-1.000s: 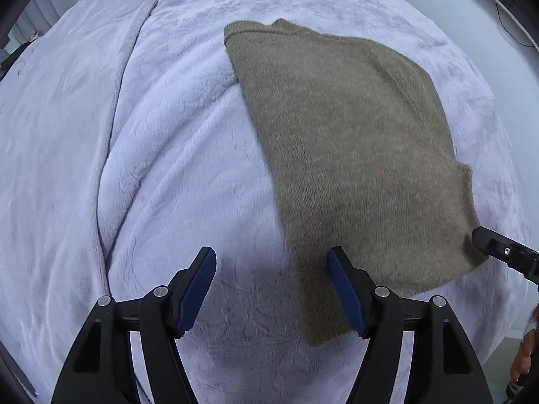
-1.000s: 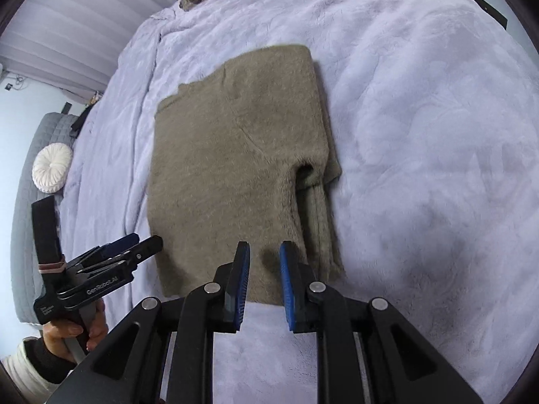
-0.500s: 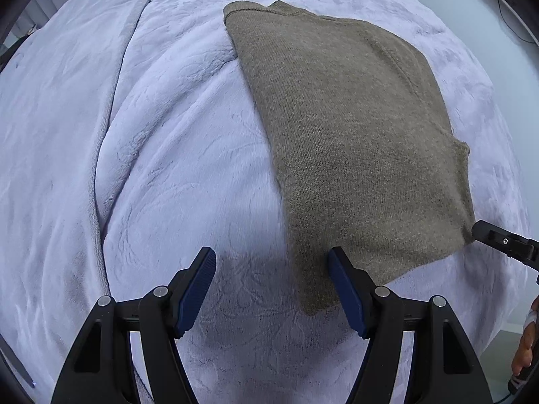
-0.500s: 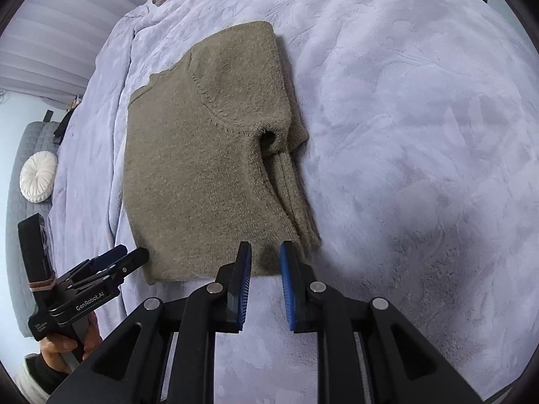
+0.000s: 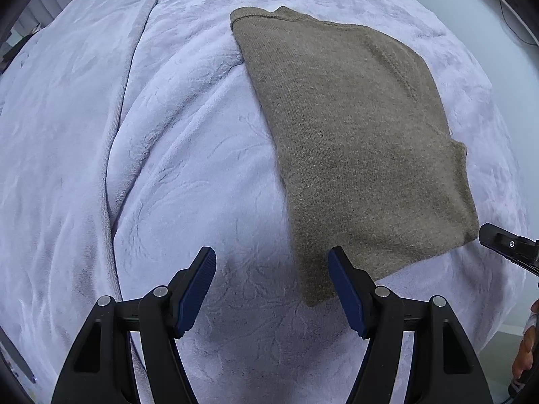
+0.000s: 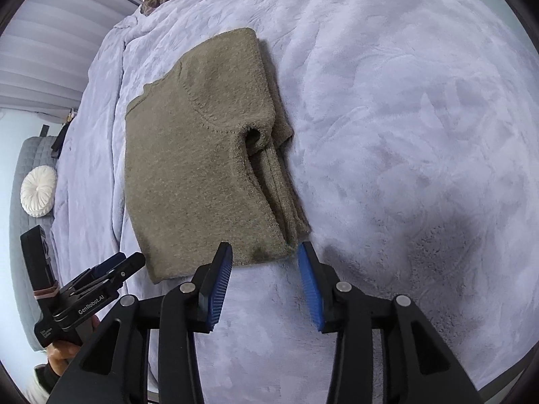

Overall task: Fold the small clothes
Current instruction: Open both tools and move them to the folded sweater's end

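Both views, left wrist first: left gripper [image 5: 272,289] spread wide, empty, over the blanket [image 5: 168,168] by the folded sweater's [image 5: 357,141] near corner. Right wrist: right gripper [image 6: 265,281] parted, empty (sleeve apparently tucked), near the hem.

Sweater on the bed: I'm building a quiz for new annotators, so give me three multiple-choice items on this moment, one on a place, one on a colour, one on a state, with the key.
1. Where does the sweater lie?
A. on the lavender blanket
B. on a wooden floor
C. inside a basket

2. What colour are the pads of the right tool?
A. red
B. blue
C. white

3. How does the left tool stand?
A. shut on the sweater
B. shut on the blanket
C. open, gripping nothing

Key:
1 A, the sweater rests folded on the blanket.
2 B, both pads show blue.
3 C, its fingers stand wide apart above the blanket and the sweater's near corner.
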Available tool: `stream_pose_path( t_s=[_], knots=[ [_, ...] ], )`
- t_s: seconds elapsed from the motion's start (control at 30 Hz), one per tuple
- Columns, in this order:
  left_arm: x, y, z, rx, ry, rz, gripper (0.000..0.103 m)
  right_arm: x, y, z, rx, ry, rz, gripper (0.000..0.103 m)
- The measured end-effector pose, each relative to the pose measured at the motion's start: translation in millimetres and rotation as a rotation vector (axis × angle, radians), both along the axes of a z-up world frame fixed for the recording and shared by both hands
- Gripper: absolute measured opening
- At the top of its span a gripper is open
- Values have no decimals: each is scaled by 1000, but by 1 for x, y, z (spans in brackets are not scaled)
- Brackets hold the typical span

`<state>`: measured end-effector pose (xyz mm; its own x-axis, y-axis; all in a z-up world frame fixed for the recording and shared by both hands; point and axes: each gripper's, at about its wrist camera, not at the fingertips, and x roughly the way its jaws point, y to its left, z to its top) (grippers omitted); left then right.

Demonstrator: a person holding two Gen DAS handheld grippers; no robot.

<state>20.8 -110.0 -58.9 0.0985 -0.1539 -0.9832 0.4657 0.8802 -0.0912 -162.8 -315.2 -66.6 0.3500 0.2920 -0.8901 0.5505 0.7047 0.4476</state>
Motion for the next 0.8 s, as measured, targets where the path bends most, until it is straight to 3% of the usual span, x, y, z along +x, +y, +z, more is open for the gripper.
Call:
stream_pose_path(
  t_s=[0.07,0.1,0.17,0.27,0.4,0.8],
  knots=[
    [2,0,0,8,10,7,73,1,2,0,5,-1,0,48],
    [3,0,-1,12,14,10,88,2,3,0,6,0,1,54],
    [2,3,3,5,-9,19,97,4,3,1,2,-2,2,60],
    [3,5,7,3,-32,8,97,6,3,3,0,-9,7,61],
    [4,4,10,15,-47,1,97,9,1,4,-12,-13,10,81],
    [18,-1,-4,4,28,39,97,27,-3,7,-44,-30,63,94]
  ],
)
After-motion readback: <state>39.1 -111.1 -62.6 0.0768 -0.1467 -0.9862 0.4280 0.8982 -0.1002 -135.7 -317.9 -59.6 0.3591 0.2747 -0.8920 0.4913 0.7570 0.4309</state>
